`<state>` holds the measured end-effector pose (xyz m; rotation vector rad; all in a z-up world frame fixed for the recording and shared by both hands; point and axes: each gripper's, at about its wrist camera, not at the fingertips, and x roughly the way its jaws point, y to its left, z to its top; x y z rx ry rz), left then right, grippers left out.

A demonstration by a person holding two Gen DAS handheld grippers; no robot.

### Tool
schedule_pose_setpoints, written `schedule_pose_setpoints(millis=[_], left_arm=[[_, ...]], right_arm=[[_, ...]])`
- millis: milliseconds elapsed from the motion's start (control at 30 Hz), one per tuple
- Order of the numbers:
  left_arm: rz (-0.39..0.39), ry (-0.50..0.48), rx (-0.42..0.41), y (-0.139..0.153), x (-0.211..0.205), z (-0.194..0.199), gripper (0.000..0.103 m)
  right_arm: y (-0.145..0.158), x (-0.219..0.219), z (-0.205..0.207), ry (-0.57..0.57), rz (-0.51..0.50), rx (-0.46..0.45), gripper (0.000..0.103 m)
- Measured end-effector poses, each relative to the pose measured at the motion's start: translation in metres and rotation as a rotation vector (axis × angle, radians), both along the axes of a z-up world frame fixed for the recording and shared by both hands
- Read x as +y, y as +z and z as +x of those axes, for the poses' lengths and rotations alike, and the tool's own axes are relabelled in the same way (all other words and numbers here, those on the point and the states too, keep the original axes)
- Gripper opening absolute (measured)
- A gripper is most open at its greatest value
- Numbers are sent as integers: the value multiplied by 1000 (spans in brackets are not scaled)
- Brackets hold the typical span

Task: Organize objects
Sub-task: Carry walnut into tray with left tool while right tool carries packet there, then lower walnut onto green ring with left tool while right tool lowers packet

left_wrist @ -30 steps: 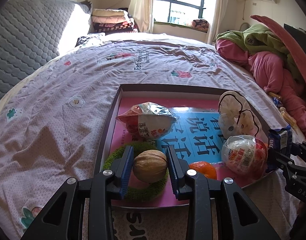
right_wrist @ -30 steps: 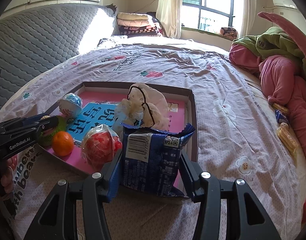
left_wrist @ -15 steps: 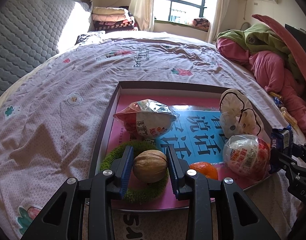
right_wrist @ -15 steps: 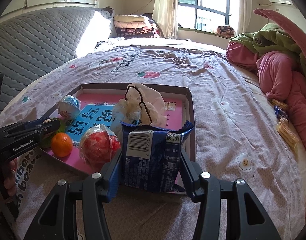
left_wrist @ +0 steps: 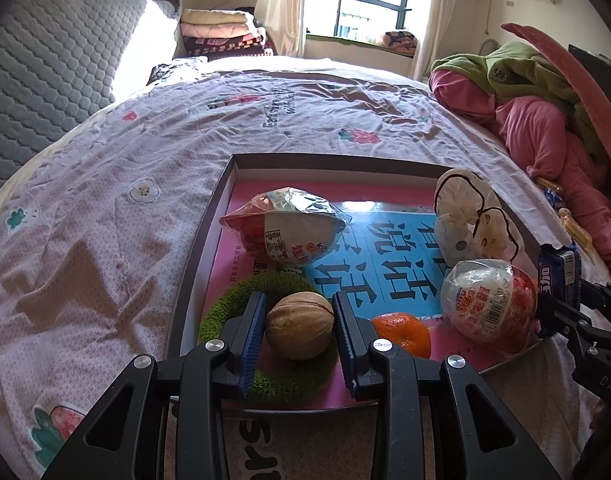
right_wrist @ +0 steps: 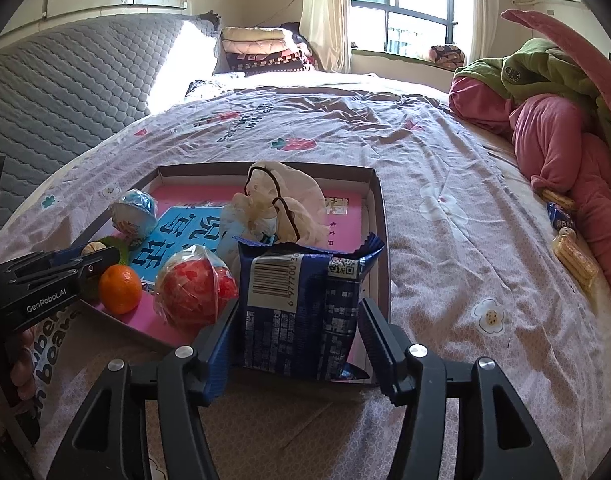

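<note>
1. Pink lining covers the bottom of a shallow tray (left_wrist: pixel 209 240) lying on the bed (left_wrist: pixel 105 184), with a blue printed sheet (left_wrist: pixel 385 256) flat in its middle; crumpled pink and green bedding (right_wrist: pixel 553 128) is heaped at the right side of the bed.
2. Crowding the tray are a foil-wrapped egg with a red and white label (left_wrist: pixel 285 232), a white net pouch with black drawstring loops (left_wrist: pixel 469 216), a second wrapped egg, red and white (left_wrist: pixel 489 300), and a tangerine (left_wrist: pixel 403 330) just beside the left hand-held gripper's right finger.
3. The red egg (right_wrist: pixel 193 284) and the pouch (right_wrist: pixel 281 204) stand close in front of the blue packet, between it and the rest of the tray.
4. The left hand-held gripper (left_wrist: pixel 299 316) is closed on a tan walnut (left_wrist: pixel 299 326), which hangs over the hole of a green fuzzy ring (left_wrist: pixel 225 316) at the tray's near left corner.
5. The right hand-held gripper (right_wrist: pixel 295 316) clamps a dark blue snack packet (right_wrist: pixel 305 300), upright, barcode facing the camera, top edge torn open, at the tray's near right corner.
6. Compared with a second ago, both grips hold as they were; the tray sits slightly lower and nearer in the left view, little else differs.
</note>
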<state>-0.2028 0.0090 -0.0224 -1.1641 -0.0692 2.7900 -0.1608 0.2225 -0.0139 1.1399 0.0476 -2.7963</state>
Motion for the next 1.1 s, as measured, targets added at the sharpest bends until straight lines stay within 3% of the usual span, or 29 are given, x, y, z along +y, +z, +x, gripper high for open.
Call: schedule_pose_setpoints(millis=[167,1100], left_arm=[[2,3,0,2,0,2,34],[19,-3,30,24,3,10,35]], right_arm=[[2,1,1,-9,0,7,65],[23,7,0,-31,16,87,66]])
